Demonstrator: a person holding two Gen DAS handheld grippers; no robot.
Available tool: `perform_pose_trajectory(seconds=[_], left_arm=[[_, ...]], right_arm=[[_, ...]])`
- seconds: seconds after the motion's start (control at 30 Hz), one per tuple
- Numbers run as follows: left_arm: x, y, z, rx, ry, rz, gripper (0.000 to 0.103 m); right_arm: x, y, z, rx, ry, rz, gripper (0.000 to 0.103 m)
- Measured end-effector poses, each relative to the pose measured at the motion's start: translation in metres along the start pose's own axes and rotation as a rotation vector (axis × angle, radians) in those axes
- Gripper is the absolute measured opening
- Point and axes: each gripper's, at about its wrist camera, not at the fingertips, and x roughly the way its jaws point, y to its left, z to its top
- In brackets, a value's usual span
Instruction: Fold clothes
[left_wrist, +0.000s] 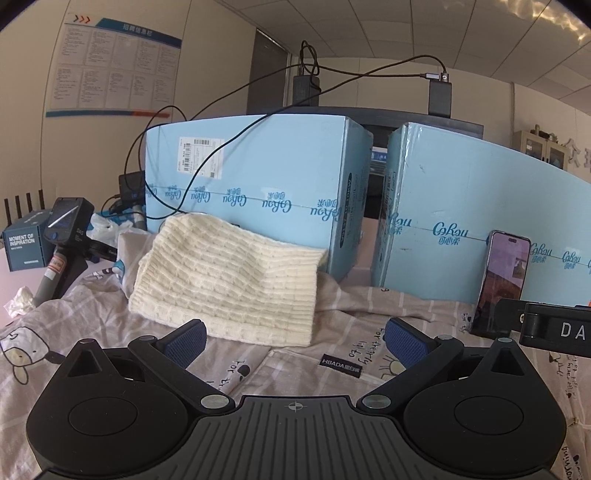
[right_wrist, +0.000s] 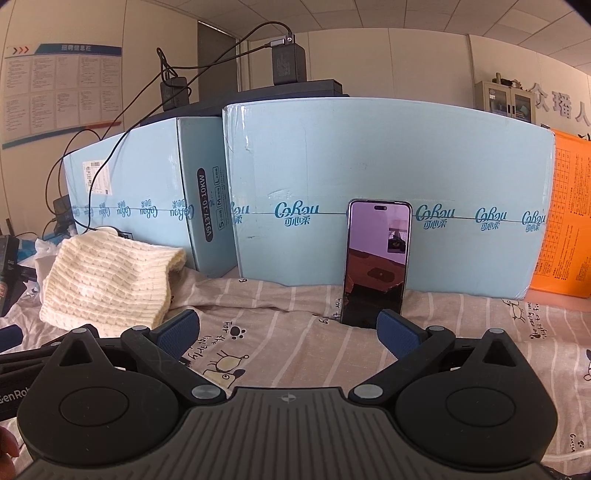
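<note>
folded cream knit (left_wrist: 229, 277) against blue boxes (left_wrist: 258, 177); bedsheet (right_wrist: 295, 314) open ahead

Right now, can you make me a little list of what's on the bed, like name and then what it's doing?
sweater: cream knit sweater, already folded, lying on the bed sheet and leaning against the left blue box
phone: phone standing upright against the right blue box, screen on
left tongs: left tongs open, holding nothing, just in front of the sweater
right tongs: right tongs open, holding nothing, near the phone
sheet: striped with cartoon animals
</note>
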Motion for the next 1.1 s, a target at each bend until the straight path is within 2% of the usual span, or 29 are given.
perform_pose_trajectory(seconds=[0.27,0.7,0.87,0.97,1.1], left_arm=[[0.001,-0.026,-0.002,0.043,-0.011,-0.101,0.103],[0.008,-0.078,0.024,0.123,-0.059,-0.307,0.103],[0.015,-0.09,0.004,0.122,-0.056,-0.399,0.103],[0.015,-0.088,-0.006,0.157,-0.069,-0.454,0.103],[0.014,-0.084,-0.009,0.119,-0.08,-0.495,0.103]], right_arm=[[-0.007,-0.008,-0.005,-0.043,-0.025,-0.062,0.103],[-0.025,-0.052,-0.01,0.027,-0.053,-0.244,0.103],[-0.027,-0.068,-0.017,0.059,-0.049,-0.311,0.103],[-0.026,-0.074,-0.02,0.08,-0.064,-0.304,0.103],[-0.024,-0.077,-0.023,0.106,-0.063,-0.271,0.103]])
